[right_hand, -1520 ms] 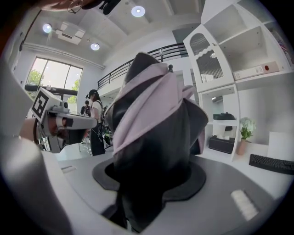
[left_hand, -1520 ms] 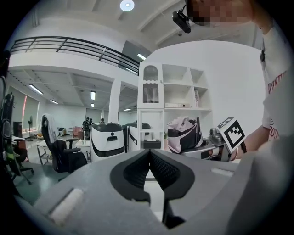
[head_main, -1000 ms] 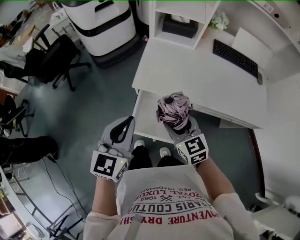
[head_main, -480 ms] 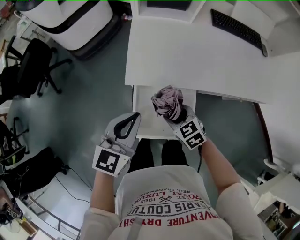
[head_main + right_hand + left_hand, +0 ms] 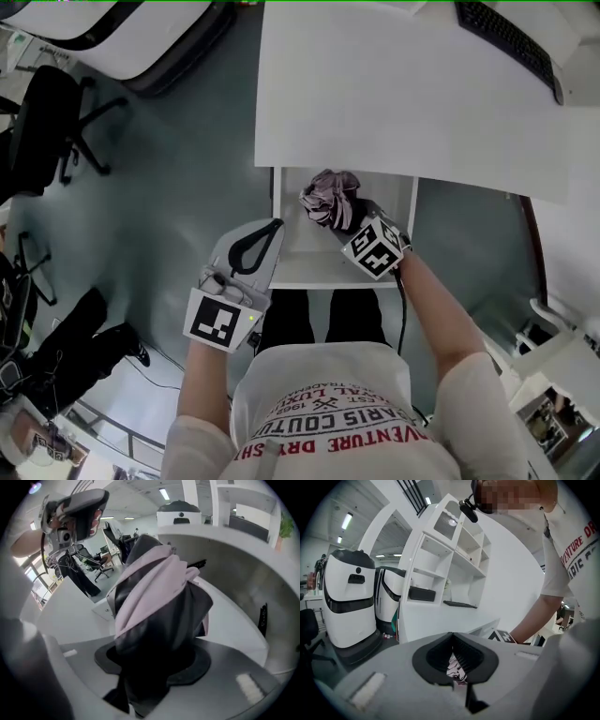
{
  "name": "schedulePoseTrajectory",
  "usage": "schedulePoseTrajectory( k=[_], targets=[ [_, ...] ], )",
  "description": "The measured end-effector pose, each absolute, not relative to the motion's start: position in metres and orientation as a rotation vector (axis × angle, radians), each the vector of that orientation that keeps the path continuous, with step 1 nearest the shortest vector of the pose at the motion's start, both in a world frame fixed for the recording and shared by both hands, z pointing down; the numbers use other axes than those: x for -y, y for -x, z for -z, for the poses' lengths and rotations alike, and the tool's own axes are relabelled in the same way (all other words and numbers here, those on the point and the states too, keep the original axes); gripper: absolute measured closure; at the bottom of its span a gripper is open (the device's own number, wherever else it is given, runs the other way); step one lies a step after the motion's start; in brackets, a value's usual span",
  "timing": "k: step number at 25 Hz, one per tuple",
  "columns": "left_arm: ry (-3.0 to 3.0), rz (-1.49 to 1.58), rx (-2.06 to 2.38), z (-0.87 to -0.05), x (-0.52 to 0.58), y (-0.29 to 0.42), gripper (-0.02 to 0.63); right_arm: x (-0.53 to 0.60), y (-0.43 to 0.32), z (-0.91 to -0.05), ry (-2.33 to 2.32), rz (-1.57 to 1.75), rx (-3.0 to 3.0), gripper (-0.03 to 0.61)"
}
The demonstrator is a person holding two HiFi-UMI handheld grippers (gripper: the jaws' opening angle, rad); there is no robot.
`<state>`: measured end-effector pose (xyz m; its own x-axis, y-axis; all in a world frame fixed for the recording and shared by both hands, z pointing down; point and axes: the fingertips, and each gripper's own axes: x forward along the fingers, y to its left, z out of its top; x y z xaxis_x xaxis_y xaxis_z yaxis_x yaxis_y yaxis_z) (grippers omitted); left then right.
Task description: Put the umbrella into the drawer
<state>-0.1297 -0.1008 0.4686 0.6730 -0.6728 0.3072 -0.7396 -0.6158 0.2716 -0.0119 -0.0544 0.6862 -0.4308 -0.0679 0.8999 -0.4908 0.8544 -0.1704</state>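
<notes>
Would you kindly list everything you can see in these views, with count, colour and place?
Desk: one, white, top of the head view.
Drawer: one, white, pulled open under the desk's front edge.
Umbrella: one, pink and black, folded, over the open drawer.
Keyboard: one, black, on the desk, upper right.
Office chair: one, black, on the floor at left.
Large machines: two, white with black bands, on the floor left of the desk.
Shelf unit: one, white, at the desk's far side.
Shirt: one, white with red print, bottom of the head view.
Left tool: one, grey, shut and empty, beside the drawer's left front corner.
Right tool: one, grey, shut on the umbrella.
</notes>
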Motion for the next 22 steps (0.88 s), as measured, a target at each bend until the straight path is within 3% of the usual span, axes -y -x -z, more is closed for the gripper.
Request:
schedulePoseTrajectory(
  k=[7, 15, 22],
  targets=[
    [-2.487, -0.241, 1.097, -0.492, 0.097, 0.113, 0.609, 0.041, -0.007, -0.726, -0.393, -0.542, 1.901, 0.368],
    [-2.464, -0.224, 1.064, -0.528, 0.132, 0.139, 0.609, 0.061, 0.032, -0.765, -0.373, -0.583, 1.877, 0.356],
    [-2.477, -0.219, 1.081, -0.499, 0.114, 0.122, 0.609, 0.055, 0.018, -0.742, -0.394, -0.538, 1.917, 0.217]
  ],
)
